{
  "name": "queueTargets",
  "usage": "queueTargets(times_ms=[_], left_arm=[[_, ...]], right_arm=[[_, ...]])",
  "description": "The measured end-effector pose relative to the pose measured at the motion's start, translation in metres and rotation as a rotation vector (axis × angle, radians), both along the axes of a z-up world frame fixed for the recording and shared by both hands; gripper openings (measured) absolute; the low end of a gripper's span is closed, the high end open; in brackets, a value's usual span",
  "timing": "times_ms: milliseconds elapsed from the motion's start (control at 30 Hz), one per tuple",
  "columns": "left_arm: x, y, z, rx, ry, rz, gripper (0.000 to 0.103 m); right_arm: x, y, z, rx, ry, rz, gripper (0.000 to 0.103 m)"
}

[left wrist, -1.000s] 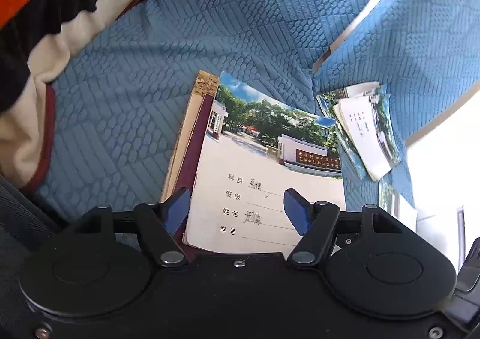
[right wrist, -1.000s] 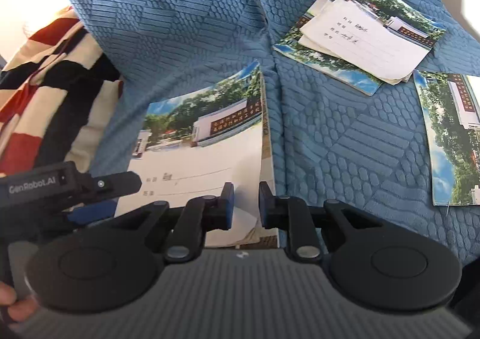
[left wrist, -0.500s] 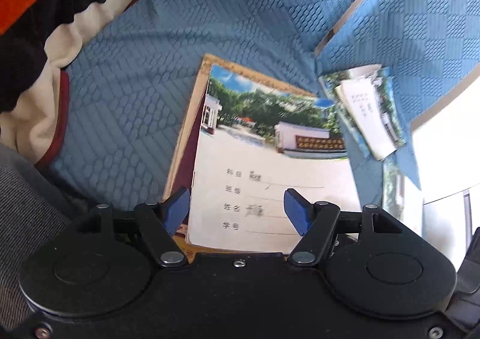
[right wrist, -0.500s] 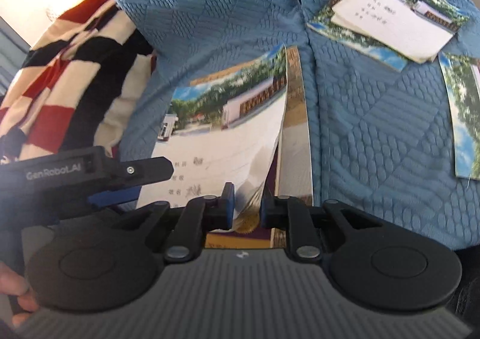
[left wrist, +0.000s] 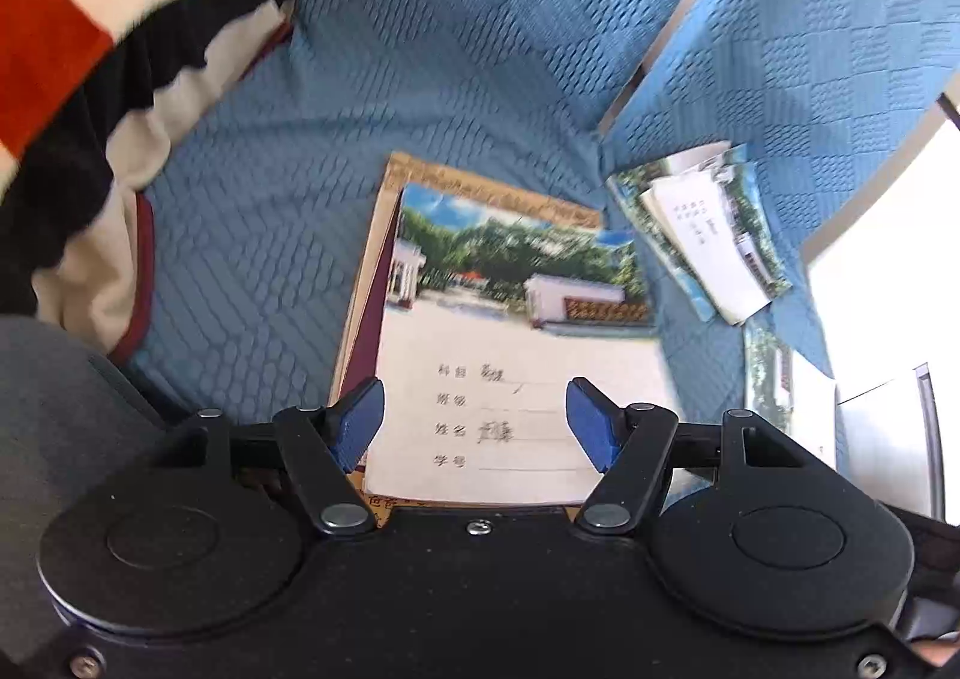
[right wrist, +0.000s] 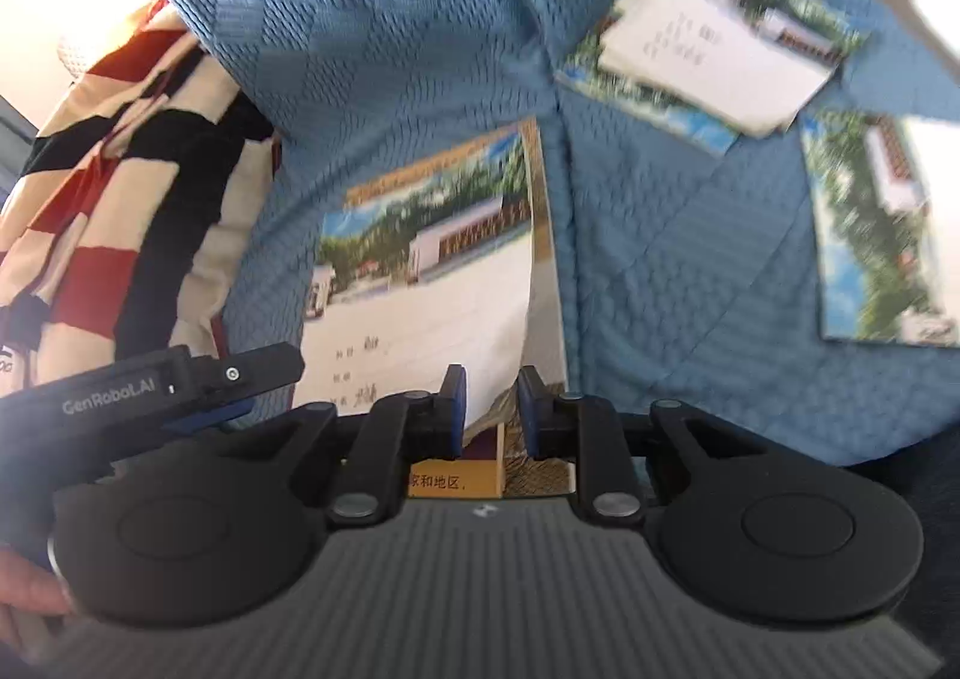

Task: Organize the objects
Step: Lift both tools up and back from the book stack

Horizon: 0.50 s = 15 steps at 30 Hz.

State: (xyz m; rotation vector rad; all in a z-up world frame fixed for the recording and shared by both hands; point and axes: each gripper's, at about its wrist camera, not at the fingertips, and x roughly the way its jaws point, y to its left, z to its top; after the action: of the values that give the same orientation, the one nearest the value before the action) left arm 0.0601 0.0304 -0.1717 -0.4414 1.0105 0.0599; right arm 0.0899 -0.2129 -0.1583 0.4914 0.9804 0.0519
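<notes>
The right gripper (right wrist: 491, 406) is being held over the near edge of an exercise book (right wrist: 420, 289), and its jaws are opening slightly from a narrow gap. The lifted right edge of the book's cover is being seen between the blue pads (right wrist: 455, 409); whether the pads are pressing on it cannot be told, since the frame is blurred there. The left gripper (left wrist: 474, 427) is being held with its jaws spread wide; nothing is being gripped, and the book's near edge (left wrist: 510, 379) is lying below the gap, seemingly untouched.

Under the exercise book a second book with a brown patterned border (left wrist: 480, 181) is being covered almost wholly, so that only its margins are showing. Its near edge is being cut off by the gripper bodies. In the right wrist view the left gripper's body (right wrist: 150, 385) is being seen at the left, and part of a hand (right wrist: 30, 589) is being cut off at the frame's corner.

Everything is resting on a blue quilted sofa cover (right wrist: 390, 48). A small pile of similar books (right wrist: 714, 36) is lying further back to the right, and one more book (right wrist: 876, 235) is lying apart at the right edge. A red, black and cream striped blanket (right wrist: 120, 187) is lying at the left.
</notes>
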Motion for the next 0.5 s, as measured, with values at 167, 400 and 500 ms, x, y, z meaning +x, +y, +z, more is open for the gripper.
queueTargets(times_ms=[167,400,500], left_arm=[[-0.004,-0.004,0.036,0.017,-0.072,-0.029,0.066],[-0.012,-0.009,0.087,0.031,-0.176,-0.052,0.069],[-0.017,-0.013,0.103,0.038,-0.207,-0.060,0.072]], right_arm=[[-0.011,-0.006,0.039,-0.024,-0.097,-0.007,0.022],[-0.021,-0.010,0.094,-0.079,-0.239,-0.005,0.022],[-0.026,-0.011,0.111,-0.091,-0.280,-0.003,0.022]])
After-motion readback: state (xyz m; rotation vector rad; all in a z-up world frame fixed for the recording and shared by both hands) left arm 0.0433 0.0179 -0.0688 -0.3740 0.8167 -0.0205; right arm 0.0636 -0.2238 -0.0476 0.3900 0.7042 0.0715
